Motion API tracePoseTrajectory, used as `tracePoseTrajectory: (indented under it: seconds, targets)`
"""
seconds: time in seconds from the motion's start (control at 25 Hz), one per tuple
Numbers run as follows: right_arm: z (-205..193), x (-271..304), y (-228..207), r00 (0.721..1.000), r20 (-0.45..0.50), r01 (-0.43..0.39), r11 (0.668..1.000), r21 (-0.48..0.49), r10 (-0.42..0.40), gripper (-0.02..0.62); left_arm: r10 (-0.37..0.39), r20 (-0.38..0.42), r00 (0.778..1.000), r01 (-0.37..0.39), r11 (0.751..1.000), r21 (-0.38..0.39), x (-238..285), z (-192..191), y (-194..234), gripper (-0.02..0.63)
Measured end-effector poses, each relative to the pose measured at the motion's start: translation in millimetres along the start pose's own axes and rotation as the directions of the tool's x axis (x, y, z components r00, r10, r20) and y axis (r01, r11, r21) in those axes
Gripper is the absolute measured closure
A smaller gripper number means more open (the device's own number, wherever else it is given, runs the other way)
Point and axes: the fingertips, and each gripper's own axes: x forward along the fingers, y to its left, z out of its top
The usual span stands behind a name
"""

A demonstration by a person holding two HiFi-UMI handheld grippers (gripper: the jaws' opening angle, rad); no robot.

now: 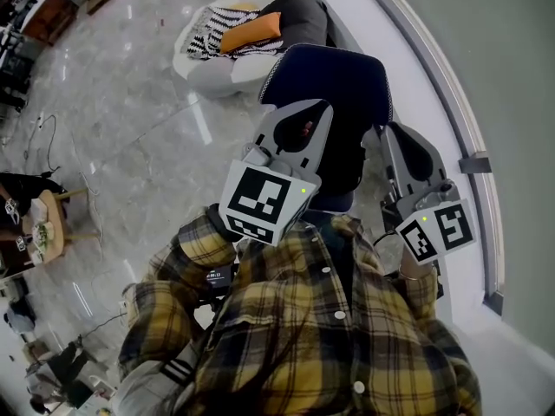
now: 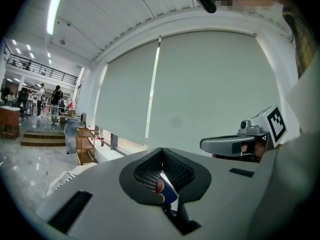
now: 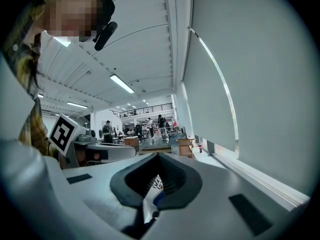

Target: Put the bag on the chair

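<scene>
A dark blue bag (image 1: 338, 85) is right in front of me, between my two grippers. My left gripper (image 1: 305, 111) is over its near left part. Its jaws are closed, and a bit of blue fabric (image 2: 167, 191) shows at their seam. My right gripper (image 1: 395, 133) is at the bag's right edge, shut the same way, with a blue scrap (image 3: 157, 198) between its pads. Both point about level. The white low chair (image 1: 217, 72) stands farther off on the marble floor. It holds a striped cushion (image 1: 211, 29), an orange cushion (image 1: 251, 33) and a dark one (image 1: 299, 16).
A curved window ledge and blind (image 1: 460, 120) run close along the right. At the far left is a small wooden table (image 1: 48, 224) with items on it, and cables trail over the floor. A wooden shelf (image 2: 85, 144) stands by the window farther away.
</scene>
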Motion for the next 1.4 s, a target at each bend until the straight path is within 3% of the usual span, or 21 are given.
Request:
tracePoseTrajectory:
  seconds: [1.4]
  targets:
    - [-28.5,7.4,-4.4,0.996,-0.083,0.014,0.999,0.032,-0.011,0.58,0.004,-0.052,0.999,-0.004,1.0,0.01,1.7,-18.5,3.4,0.588]
